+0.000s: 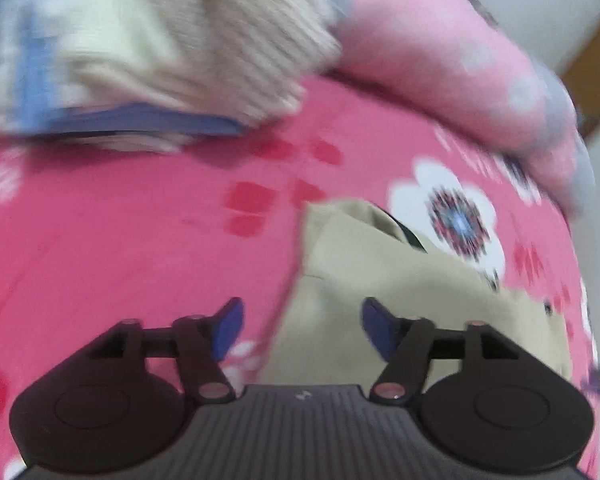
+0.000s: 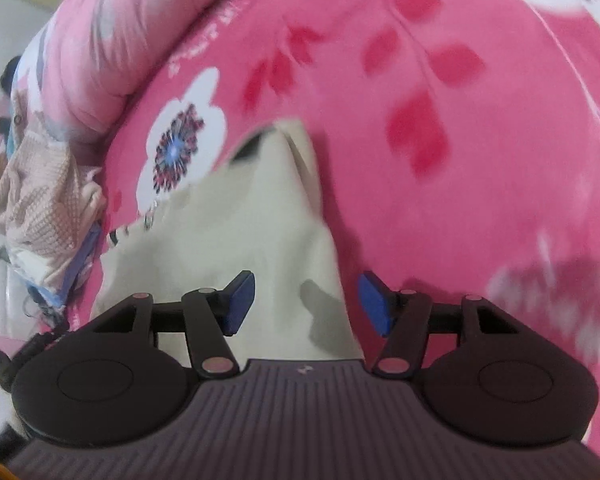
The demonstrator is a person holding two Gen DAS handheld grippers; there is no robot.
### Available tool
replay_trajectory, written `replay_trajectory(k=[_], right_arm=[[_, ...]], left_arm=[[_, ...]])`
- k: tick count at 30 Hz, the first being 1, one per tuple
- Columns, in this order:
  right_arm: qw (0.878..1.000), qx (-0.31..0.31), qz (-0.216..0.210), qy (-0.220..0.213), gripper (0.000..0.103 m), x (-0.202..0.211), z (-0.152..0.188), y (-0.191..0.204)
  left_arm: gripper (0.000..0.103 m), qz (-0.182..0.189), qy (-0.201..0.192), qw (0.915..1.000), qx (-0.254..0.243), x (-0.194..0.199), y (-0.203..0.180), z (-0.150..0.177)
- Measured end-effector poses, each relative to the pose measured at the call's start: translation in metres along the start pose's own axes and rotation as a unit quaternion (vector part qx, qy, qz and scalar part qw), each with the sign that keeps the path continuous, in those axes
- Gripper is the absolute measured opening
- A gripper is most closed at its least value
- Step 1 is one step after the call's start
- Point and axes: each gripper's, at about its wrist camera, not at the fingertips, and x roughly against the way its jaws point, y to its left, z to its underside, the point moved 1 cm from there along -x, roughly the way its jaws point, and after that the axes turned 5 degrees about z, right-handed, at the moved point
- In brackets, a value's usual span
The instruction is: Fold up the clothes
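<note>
Both grippers, left [image 1: 302, 330] and right [image 2: 307, 304], are held parted and empty above the beige garment [image 2: 236, 240] on the bedspread [image 2: 440, 200], apparently released for regrasping.

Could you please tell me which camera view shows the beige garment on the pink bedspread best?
The right wrist view: the beige garment shows more of its length there, narrowing to a corner. The left wrist view catches only a blurred corner of it.
</note>
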Motion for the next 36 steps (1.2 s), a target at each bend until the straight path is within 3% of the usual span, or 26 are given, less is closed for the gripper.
replay_trajectory(k=[4, 9, 14, 21, 27, 31, 36], right_arm=[[0.999, 0.036, 0.002, 0.005, 0.057, -0.03, -0.021, 0.013], [0.999, 0.053, 0.006, 0.0, 0.057, -0.054, -0.041, 0.024], [0.998, 0.061, -0.016, 0.019, 0.056, -0.068, -0.045, 0.032], [0.997, 0.077, 0.0, 0.001, 0.056, -0.07, -0.051, 0.035], [0.997, 0.078, -0.013, 0.003, 0.047, -0.069, -0.055, 0.034], [0.994, 0.103, -0.022, -0.001, 0.041, -0.059, -0.053, 0.046], [0.992, 0.119, -0.033, 0.0, 0.04, -0.061, -0.054, 0.055]], left_arm=[[0.073, 0.002, 0.028, 0.997, -0.072, -0.039, -0.02, -0.024], [0.071, 0.013, 0.032, 0.9961, -0.082, -0.073, -0.019, -0.044], [0.048, 0.032, 0.06, 0.9942, -0.083, -0.102, -0.013, -0.05], [0.048, 0.044, 0.071, 0.9934, -0.079, -0.114, -0.003, -0.058], [0.029, 0.069, 0.075, 0.9913, -0.083, -0.105, -0.001, -0.062], [0.028, 0.097, 0.082, 0.9875, -0.094, -0.1, -0.005, -0.064], [0.03, 0.094, 0.097, 0.9848, -0.109, -0.111, -0.008, -0.061]])
